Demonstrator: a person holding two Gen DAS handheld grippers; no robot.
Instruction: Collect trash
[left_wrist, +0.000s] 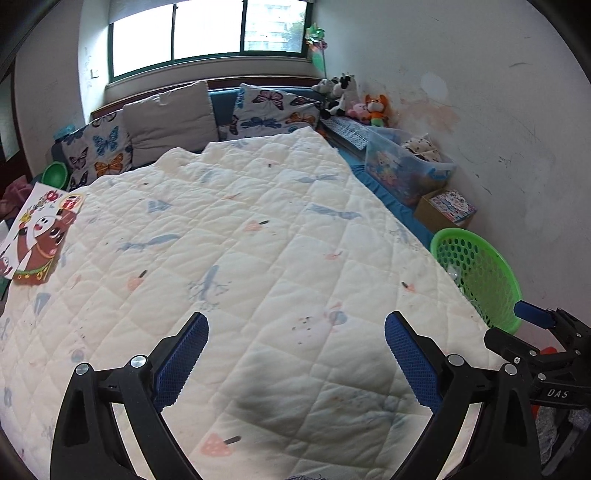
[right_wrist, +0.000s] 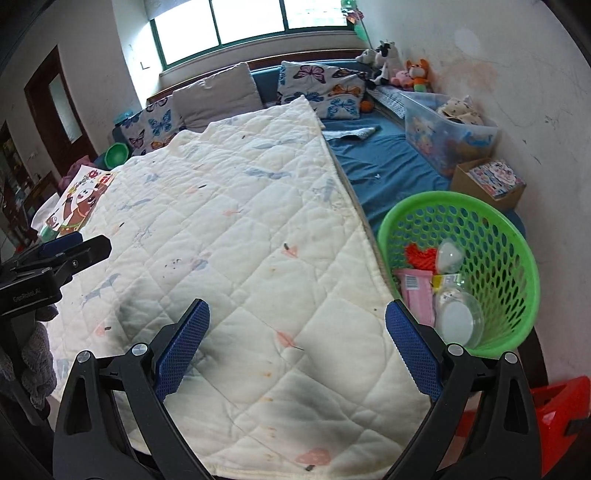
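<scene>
A green perforated basket (right_wrist: 491, 236) stands on the bed at the right of a white quilt (right_wrist: 236, 236). It holds a pink packet (right_wrist: 417, 295), a clear plastic cup (right_wrist: 460, 317), a red piece (right_wrist: 421, 258) and other wrappers. The basket also shows in the left wrist view (left_wrist: 484, 273). My left gripper (left_wrist: 295, 354) is open and empty over the quilt (left_wrist: 236, 236). My right gripper (right_wrist: 297, 350) is open and empty over the quilt's right edge, just left of the basket.
A picture book (left_wrist: 37, 236) lies at the quilt's left edge. Butterfly pillows (right_wrist: 325, 92), plush toys (right_wrist: 402, 70), a clear storage box (right_wrist: 443, 129) and a cardboard box (right_wrist: 487, 181) line the wall. A green bowl (right_wrist: 116, 155) sits far left. A red object (right_wrist: 554, 413) is at the right.
</scene>
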